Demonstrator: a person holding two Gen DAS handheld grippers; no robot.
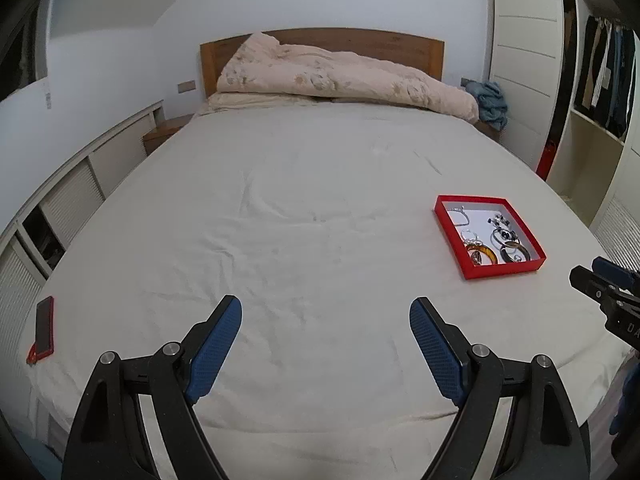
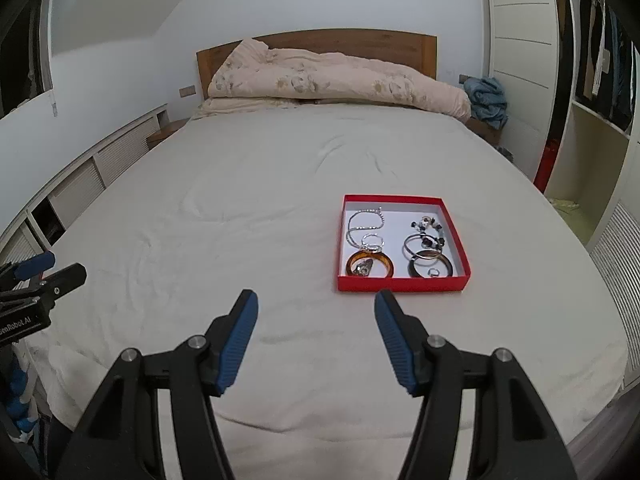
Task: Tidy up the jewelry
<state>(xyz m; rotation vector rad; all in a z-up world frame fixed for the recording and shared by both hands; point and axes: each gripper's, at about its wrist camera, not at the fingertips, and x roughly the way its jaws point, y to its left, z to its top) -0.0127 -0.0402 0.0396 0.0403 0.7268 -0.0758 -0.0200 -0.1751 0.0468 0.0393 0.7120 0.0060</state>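
A shallow red box (image 2: 400, 283) lies on the bed, just beyond my right gripper (image 2: 315, 306). It holds an amber bangle (image 2: 386, 263), a dark bangle (image 2: 413, 271), a silver chain (image 2: 354, 224), a beaded bracelet (image 2: 430, 226), silver rings and a small ring (image 2: 434, 272). My right gripper is open and empty. My left gripper (image 1: 326, 314) is open and empty over bare sheet, with the box (image 1: 504, 270) to its far right. Each gripper shows at the edge of the other's view, the left one (image 2: 48, 270) and the right one (image 1: 596, 276).
The white sheet (image 1: 300, 208) covers the bed. A rumpled floral duvet (image 1: 340, 76) lies at the wooden headboard. A red-cased phone (image 1: 43, 330) lies at the left edge of the bed. A wardrobe (image 2: 592, 92) stands to the right, low cabinets (image 1: 68, 196) to the left.
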